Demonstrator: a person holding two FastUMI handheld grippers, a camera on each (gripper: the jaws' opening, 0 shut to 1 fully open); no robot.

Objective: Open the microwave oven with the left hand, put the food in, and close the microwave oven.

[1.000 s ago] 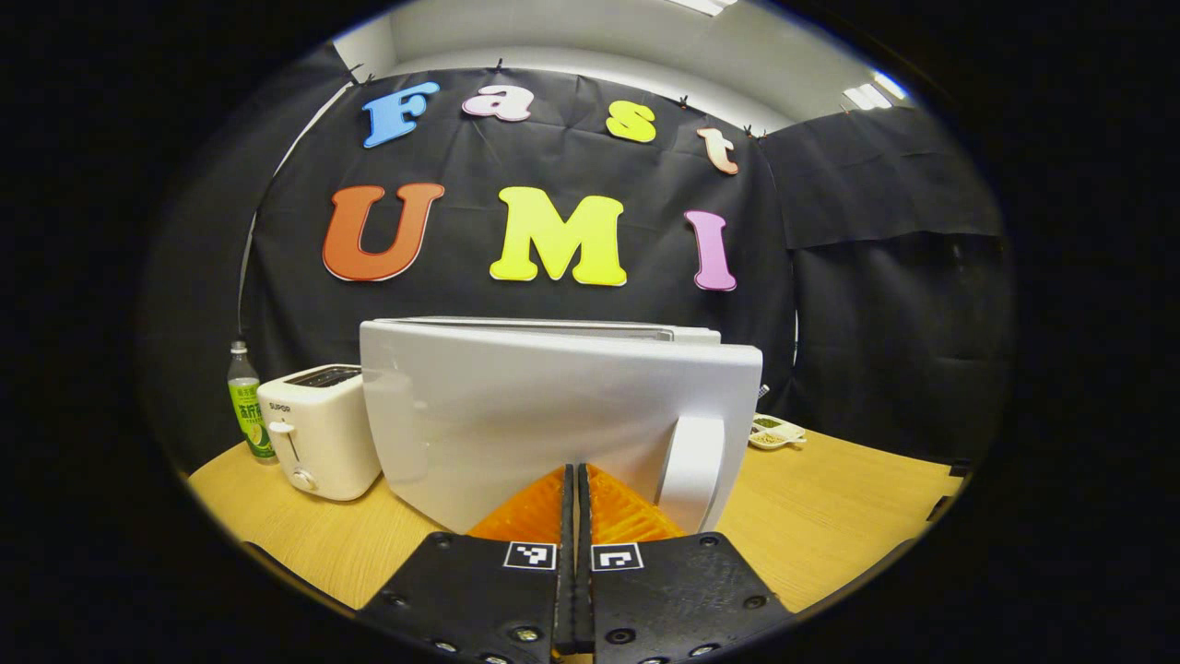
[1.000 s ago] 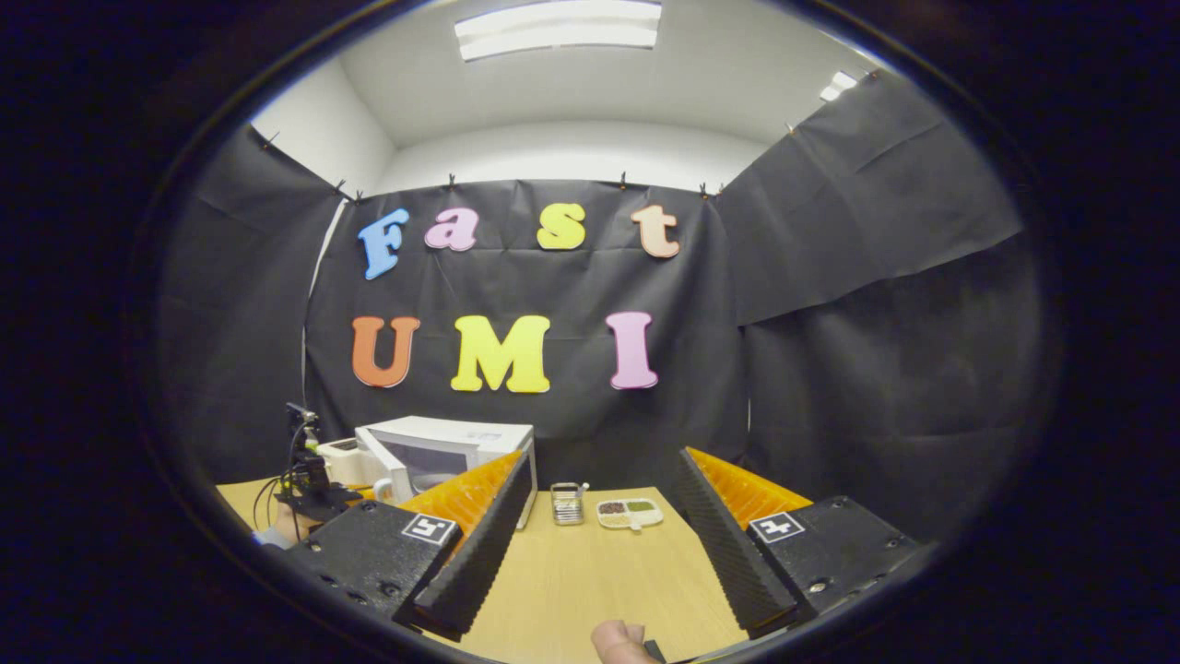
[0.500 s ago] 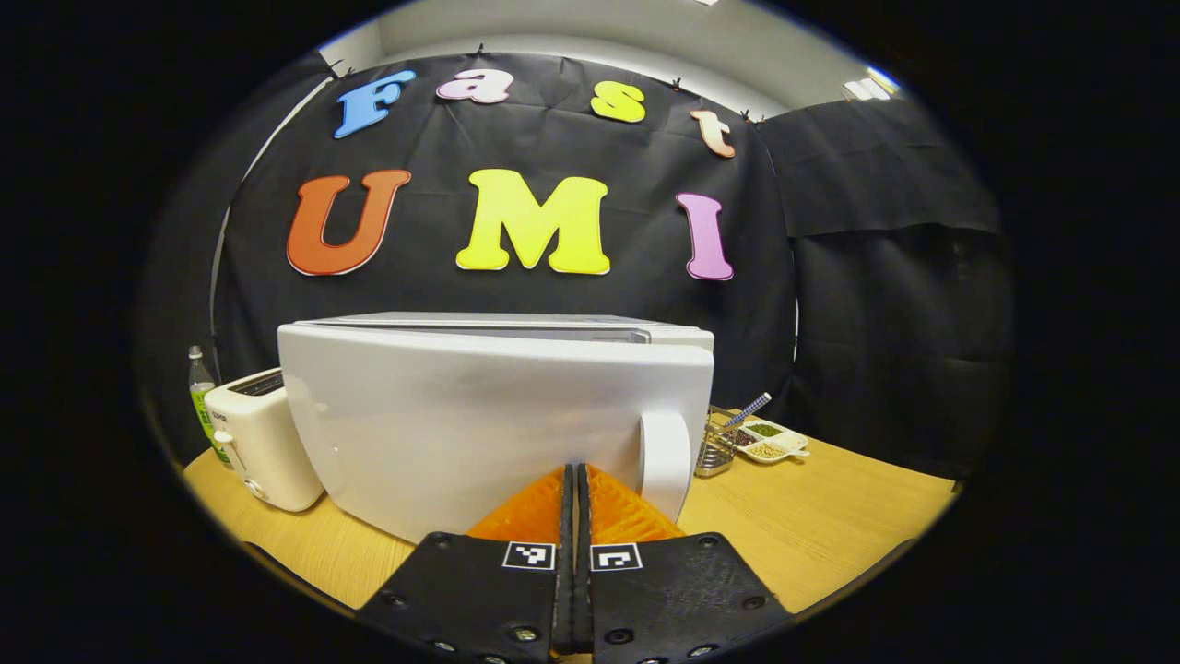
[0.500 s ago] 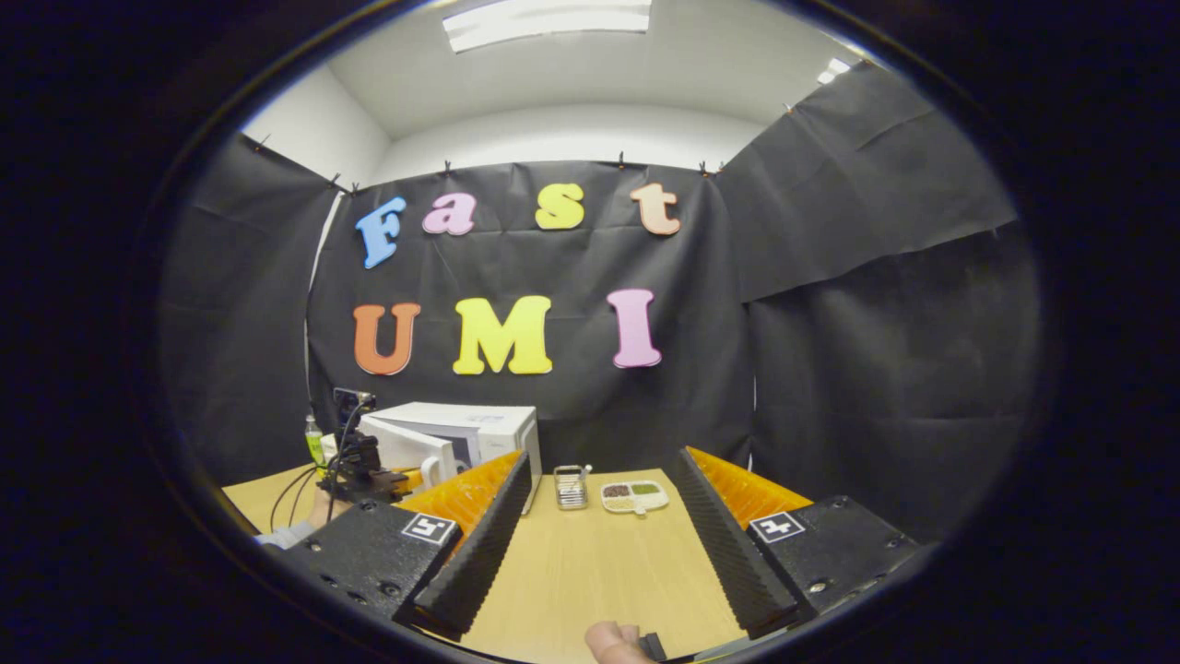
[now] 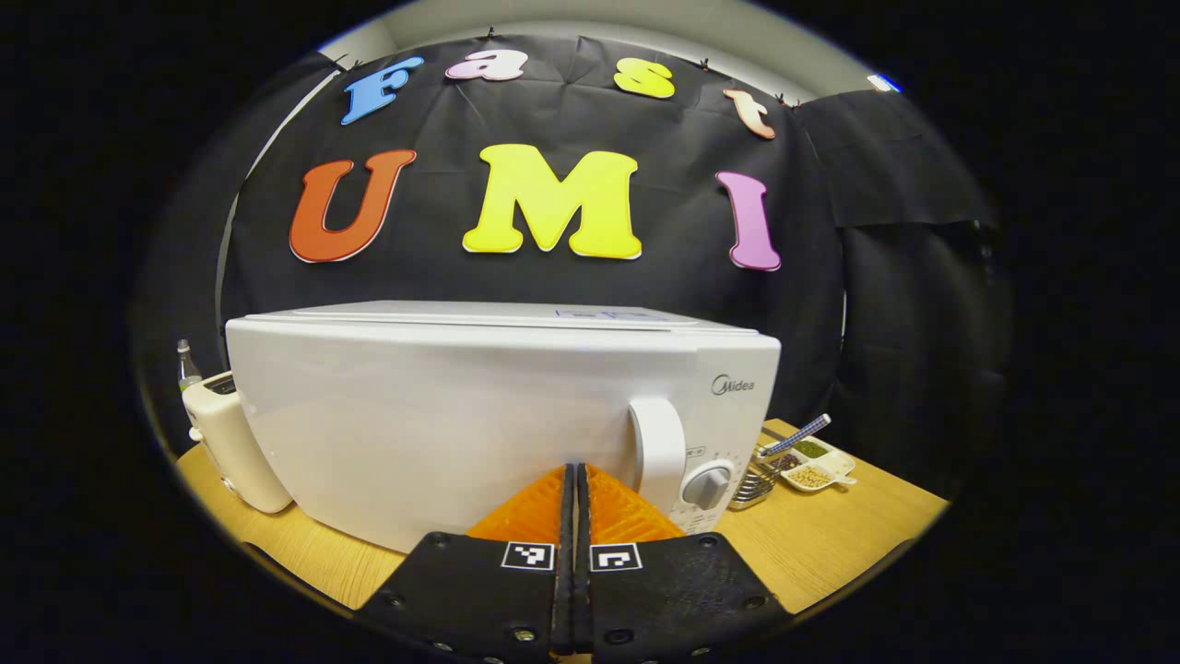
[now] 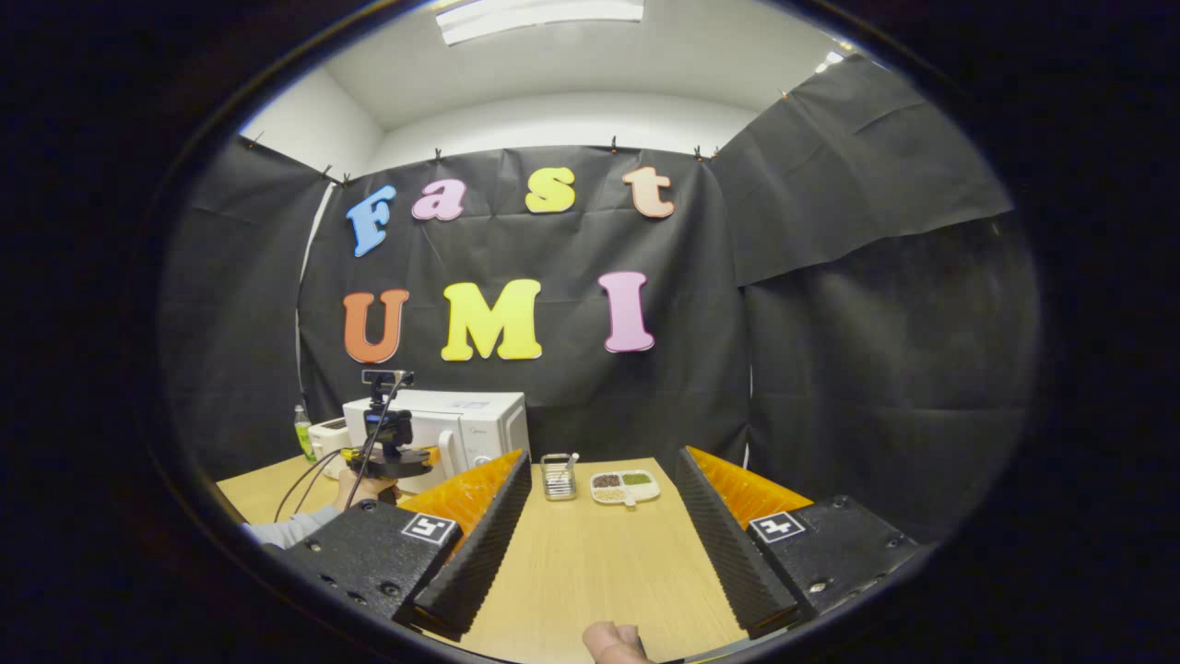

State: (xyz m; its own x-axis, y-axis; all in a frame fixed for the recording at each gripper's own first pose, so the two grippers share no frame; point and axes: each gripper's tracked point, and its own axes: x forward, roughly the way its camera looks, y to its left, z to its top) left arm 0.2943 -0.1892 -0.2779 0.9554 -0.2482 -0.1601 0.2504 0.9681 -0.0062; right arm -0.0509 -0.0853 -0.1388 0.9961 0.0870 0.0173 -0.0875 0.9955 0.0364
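Left gripper view shows the microwave oven (image 5: 479,415) standing on the wooden table (image 5: 830,535) with its door (image 5: 433,424) apparently flush to the body and the left gripper (image 5: 575,480), fingers pressed together on nothing, just before the door beside the handle (image 5: 656,452). Judged from this, the closing step is at or near its end; what remains is to confirm the latch and draw the gripper back. Right gripper (image 6: 597,503) hovers with fingers wide apart over bare table, well apart from the oven, with a toaster (image 5: 226,438), bottle (image 5: 187,362), cutlery rack (image 6: 557,476) and divided dish (image 6: 625,486) alongside under black cloth walls.

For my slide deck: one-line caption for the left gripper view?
Left gripper, fingers together, pressed at the closed white microwave door beside its handle.
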